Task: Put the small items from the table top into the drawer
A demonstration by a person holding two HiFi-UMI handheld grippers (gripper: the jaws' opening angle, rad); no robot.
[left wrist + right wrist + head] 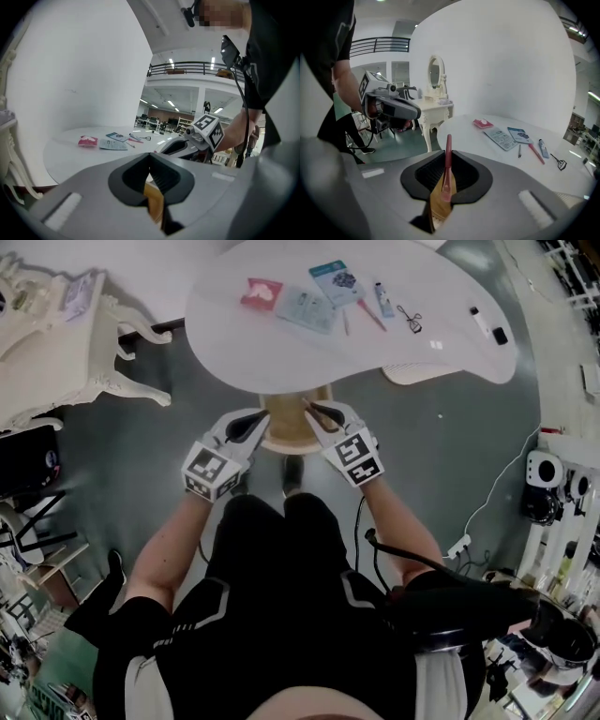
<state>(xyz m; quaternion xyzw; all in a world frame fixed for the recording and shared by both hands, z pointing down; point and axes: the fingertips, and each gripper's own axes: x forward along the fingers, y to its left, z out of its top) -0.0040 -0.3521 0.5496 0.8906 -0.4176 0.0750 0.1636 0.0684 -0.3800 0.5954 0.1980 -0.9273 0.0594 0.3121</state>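
An open wooden drawer (279, 434) juts out under the white table's (225, 343) near edge. My right gripper (317, 410) hangs over the drawer, shut on a slim pink stick (448, 161) that stands upright between its pads. My left gripper (249, 426) hovers beside it over the drawer's left side, jaws shut with nothing in them. On the table top lie a red packet (262, 293), a pale blue packet (305, 308), a teal packet (336, 282), a small tube (384, 299), a red pen (370, 315), a grey pen (345, 322) and a black metal tool (410, 319).
A white item (479, 321) and a black one (500, 335) sit at the table's right end. A white dressing table (56, 343) stands to the left, a black stool (469, 606) and a floor cable (497, 493) to the right. The person's legs fill the near space.
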